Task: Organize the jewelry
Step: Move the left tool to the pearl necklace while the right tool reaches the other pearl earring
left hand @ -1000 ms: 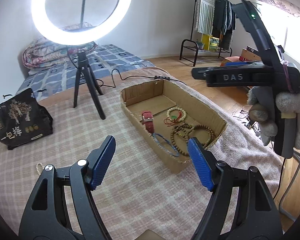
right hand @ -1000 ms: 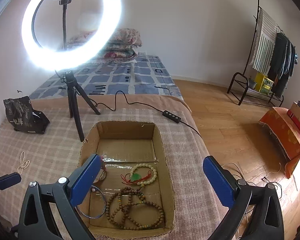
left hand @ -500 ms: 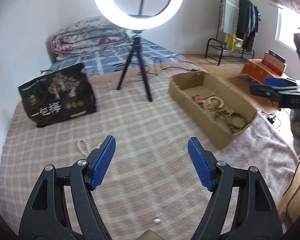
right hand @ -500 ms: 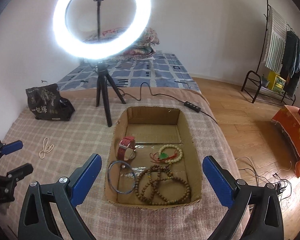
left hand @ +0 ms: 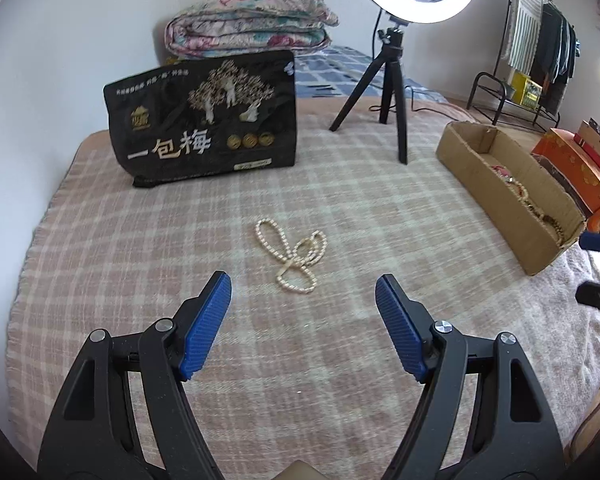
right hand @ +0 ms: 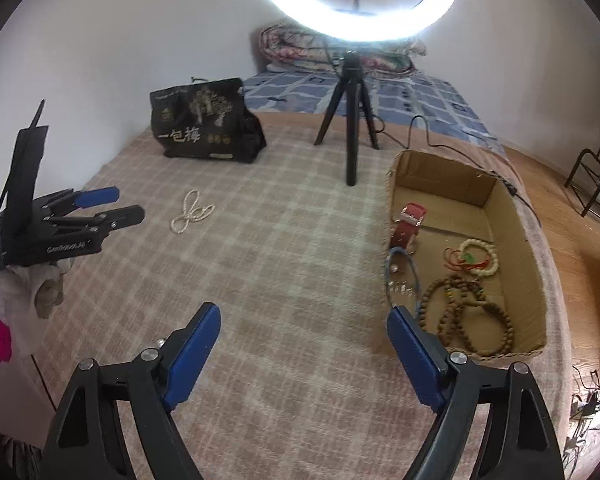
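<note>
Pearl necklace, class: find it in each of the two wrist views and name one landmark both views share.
Left wrist view: the pearl necklace lies on the checked blanket, centre of the picture, just ahead of the open left tongs.
Right wrist view: it lies left of centre, ahead of the left tongs.
Shared landmark: the black bag behind it.
</note>
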The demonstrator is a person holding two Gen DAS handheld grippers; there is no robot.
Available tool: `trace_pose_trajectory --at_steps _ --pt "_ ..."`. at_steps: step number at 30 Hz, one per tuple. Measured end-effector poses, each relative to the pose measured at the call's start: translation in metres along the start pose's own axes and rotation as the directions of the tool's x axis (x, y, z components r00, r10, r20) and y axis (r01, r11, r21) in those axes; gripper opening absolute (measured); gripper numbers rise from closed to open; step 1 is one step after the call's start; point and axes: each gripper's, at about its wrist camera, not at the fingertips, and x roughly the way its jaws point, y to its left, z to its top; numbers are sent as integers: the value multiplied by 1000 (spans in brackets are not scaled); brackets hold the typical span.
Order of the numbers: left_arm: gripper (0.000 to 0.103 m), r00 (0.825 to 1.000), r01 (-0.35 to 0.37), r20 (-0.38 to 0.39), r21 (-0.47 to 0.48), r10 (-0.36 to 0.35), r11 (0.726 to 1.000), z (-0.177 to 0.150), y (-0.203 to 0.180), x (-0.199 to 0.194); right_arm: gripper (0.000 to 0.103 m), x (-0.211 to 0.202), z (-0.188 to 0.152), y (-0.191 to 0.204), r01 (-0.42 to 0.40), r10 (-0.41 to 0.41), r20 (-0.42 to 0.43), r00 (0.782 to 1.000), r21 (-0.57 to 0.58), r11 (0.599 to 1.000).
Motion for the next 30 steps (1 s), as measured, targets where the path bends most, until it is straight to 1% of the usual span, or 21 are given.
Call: trace_pose_trajectory --at_steps 3,5,7,9,12,15,17,19,21,24,30 --pt "77 1000 0 -29 4 0 1000 -6 6 12 80 9 -7 20 -46 46 -23 999 -39 998" --pt "77 999 -9 -45 8 9 1000 -9 8 20 77 15 -11 31 -77 74 -43 996 -61 995" --pt "77 998 -3 -60 7 3 1000 -9 10 27 72 22 -17 43 -114 109 -66 992 -80 990" --pt "77 998 1 -68 6 0 1000 -9 10 34 69 29 -21 53 -147 139 -86 986 -91 985" --pt "77 996 10 -86 6 -9 1000 -6 9 46 61 40 -25 64 -190 178 -115 977 -96 977" --pt "77 995 3 -101 1 -3 1000 -2 9 58 58 50 -30 72 -214 200 -136 970 -98 972" --pt "77 994 -2 -111 -4 1 1000 0 10 66 54 55 -33 77 -235 219 -150 964 -100 967" --pt "77 992 -5 -123 -16 3 1000 1 12 74 45 62 -37 81 -259 240 -168 956 -104 960" --pt "77 992 -6 -130 -21 3 1000 3 13 79 42 68 -40 87 -281 258 -186 948 -106 954" --pt "77 991 -8 -135 -27 4 1000 4 15 84 39 75 -44 93 -300 276 -197 941 -104 948" --pt "77 988 -9 -154 -47 2 999 5 21 95 34 84 -43 96 -280 261 -188 947 -84 956"
